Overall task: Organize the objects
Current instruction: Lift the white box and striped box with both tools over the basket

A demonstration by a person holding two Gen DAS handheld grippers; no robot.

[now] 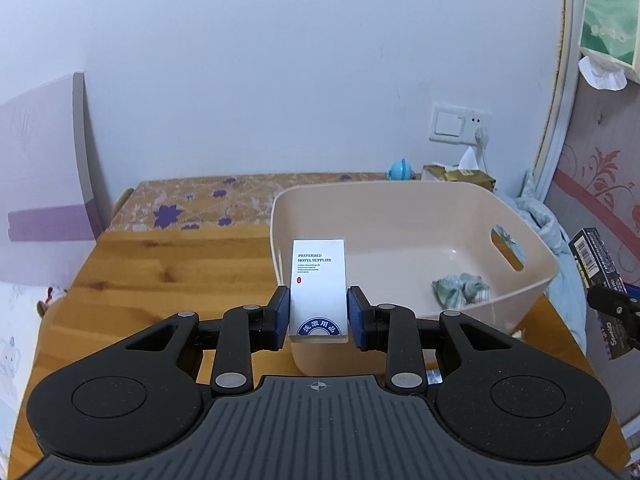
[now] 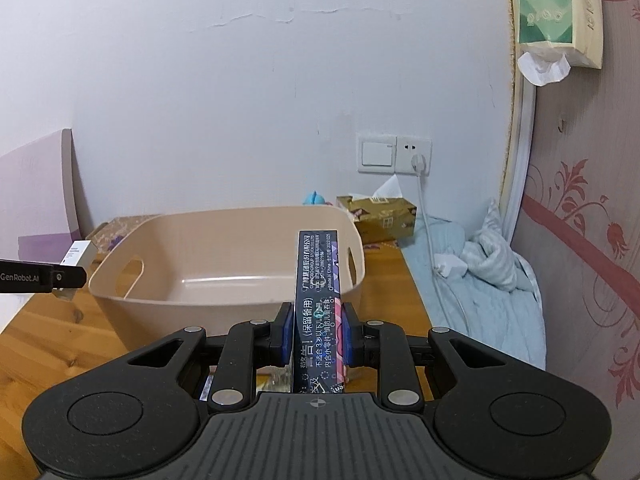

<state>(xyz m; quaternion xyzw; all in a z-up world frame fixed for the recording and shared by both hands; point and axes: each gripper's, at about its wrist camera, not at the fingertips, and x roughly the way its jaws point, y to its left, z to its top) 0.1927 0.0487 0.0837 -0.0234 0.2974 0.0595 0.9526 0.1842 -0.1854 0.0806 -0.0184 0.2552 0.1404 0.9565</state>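
Observation:
My left gripper is shut on a white hotel-supplies box, held upright at the near left corner of the beige plastic bin. A small crumpled blue-green item lies inside the bin. My right gripper is shut on a dark printed box, held upright over the bin's near right edge. The white box and left gripper show at the left of the right wrist view. The dark box shows at the right edge of the left wrist view.
The bin stands on a wooden table. A floral cloth, a blue toy and a gold tissue box lie behind it. A bed with blue bedding is at right. A wall socket with a plugged cable is behind.

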